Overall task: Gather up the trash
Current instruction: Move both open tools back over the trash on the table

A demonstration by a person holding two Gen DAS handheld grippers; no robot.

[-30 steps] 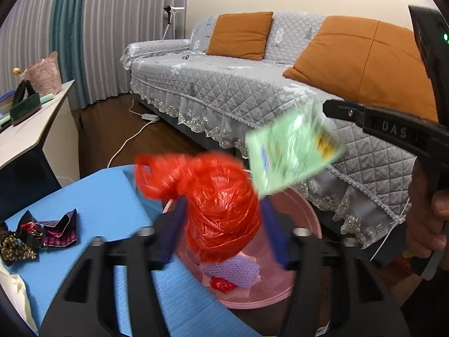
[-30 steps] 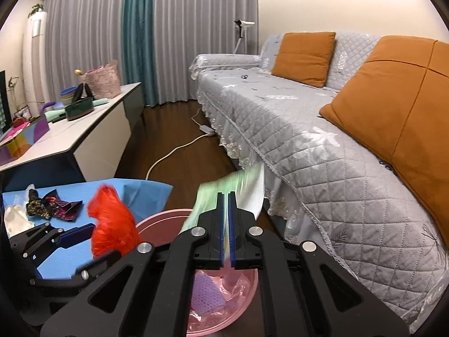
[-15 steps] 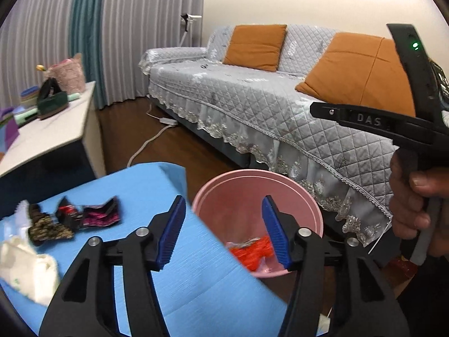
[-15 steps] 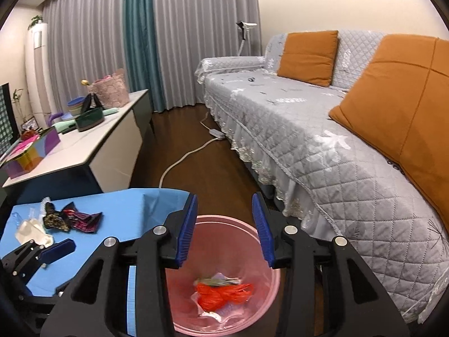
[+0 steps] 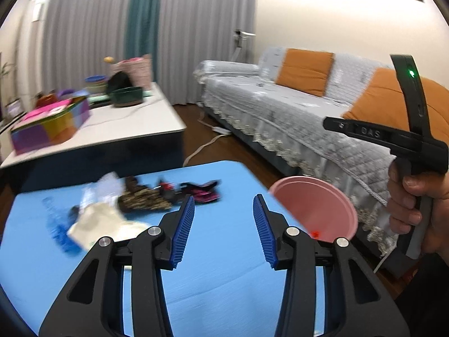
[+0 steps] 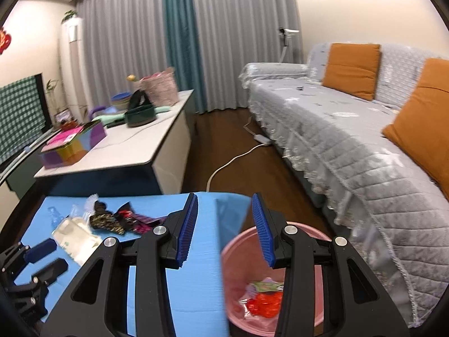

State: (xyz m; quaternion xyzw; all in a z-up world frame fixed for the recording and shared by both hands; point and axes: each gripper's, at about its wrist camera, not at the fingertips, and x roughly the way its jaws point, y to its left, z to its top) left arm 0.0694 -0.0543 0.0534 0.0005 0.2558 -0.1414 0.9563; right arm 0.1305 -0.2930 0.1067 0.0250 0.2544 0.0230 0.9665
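Trash is split between two places around the blue table [image 6: 196,280]. I see my left gripper [image 5: 223,226] hanging over that table with its jaws spread wide and nothing between them. My right gripper [image 6: 224,227] is just as wide and just as empty, sitting over the table's right edge, where the pink bin [image 6: 233,275] stands just beside the table. Down inside the bin I can make out a red bag [image 6: 265,304] with a green wrapper [image 6: 263,286] lying above it.

On the far left part of the table, wrappers remain in a loose cluster: a pale pouch [image 6: 75,237], a dark gold-patterned wrapper [image 6: 105,223] touching it, and a black and pink wrapper [image 6: 137,221] on the side nearer the bin. In the left wrist view the same cluster is blurred, so I cannot tell finer detail there; the bin's rim [image 5: 308,179] shows off the table's right edge.

Beyond the table stands a white counter [image 6: 134,151], and a grey sofa [image 6: 350,140] with orange cushions [image 6: 349,68] runs along the bin's side.
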